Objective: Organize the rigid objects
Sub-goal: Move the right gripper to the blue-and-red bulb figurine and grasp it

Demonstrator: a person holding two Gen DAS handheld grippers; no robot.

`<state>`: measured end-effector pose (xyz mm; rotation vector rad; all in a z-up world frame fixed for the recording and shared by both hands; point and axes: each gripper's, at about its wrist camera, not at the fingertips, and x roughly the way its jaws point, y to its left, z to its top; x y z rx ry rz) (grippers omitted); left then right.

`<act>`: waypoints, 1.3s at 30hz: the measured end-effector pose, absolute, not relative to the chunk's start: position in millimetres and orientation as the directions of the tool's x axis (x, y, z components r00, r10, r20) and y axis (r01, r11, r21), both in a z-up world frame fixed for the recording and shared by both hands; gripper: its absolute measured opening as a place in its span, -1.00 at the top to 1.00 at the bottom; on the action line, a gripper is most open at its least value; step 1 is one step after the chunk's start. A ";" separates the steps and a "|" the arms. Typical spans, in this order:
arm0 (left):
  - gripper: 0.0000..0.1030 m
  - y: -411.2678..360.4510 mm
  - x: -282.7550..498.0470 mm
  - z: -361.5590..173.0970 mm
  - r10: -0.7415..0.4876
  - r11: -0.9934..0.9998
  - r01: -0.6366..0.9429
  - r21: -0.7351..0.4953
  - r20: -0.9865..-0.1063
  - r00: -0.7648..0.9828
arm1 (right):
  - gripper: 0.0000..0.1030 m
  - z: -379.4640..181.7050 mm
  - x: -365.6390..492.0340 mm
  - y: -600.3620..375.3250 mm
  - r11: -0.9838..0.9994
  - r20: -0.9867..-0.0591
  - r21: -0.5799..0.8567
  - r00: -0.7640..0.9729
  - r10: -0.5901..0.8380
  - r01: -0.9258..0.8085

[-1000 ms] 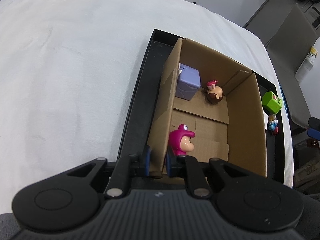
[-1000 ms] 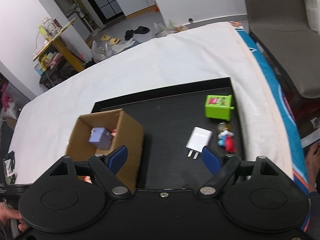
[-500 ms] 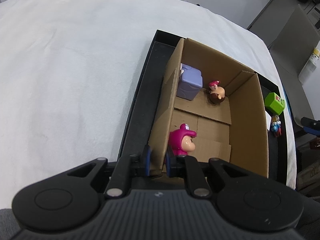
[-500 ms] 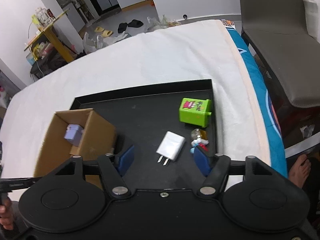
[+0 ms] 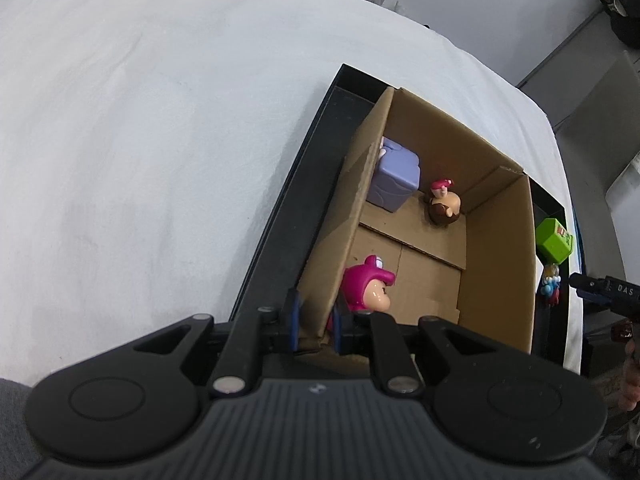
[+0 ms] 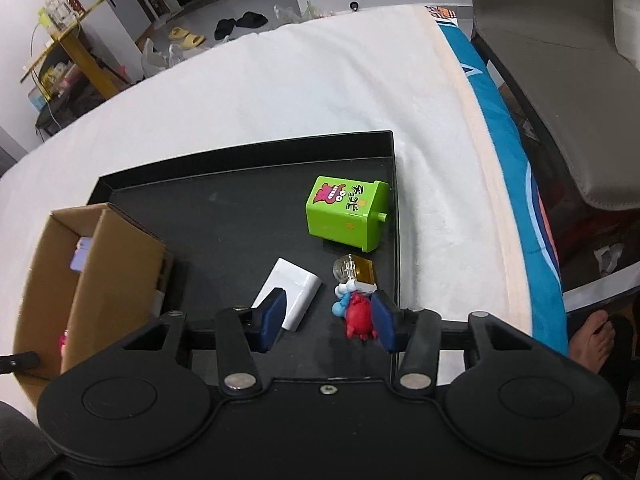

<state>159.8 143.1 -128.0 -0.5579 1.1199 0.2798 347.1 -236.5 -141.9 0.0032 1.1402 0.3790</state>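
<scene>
The left gripper (image 5: 316, 322) pinches the thin wall of the cardboard box (image 5: 496, 248). The right gripper (image 6: 326, 320), its jaws just closing, stands half open around a glossy red and blue figure (image 6: 358, 312) on the smooth black tray (image 6: 240, 216), beside a flat white charger (image 6: 294, 290).

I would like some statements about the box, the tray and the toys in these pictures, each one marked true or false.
1. The left gripper is clamped on the wall of the cardboard box. True.
2. The green toy box lies inside the cardboard box. False: it stands on the black tray, outside the box.
3. A pink figure is inside the cardboard box. True.
4. The right gripper has lifted the white charger. False: the charger lies on the tray; the jaws, which have just been closing, are not gripping it.
5. The cardboard box is empty. False: a lilac block and two figures are in it.
</scene>
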 end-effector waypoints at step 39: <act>0.70 142.4 151.6 -127.1 -0.082 0.798 -0.506 -0.327 -0.891 0.446 | 0.85 -159.1 316.2 -230.5 0.961 -0.907 0.159 0.353 0.232 -0.225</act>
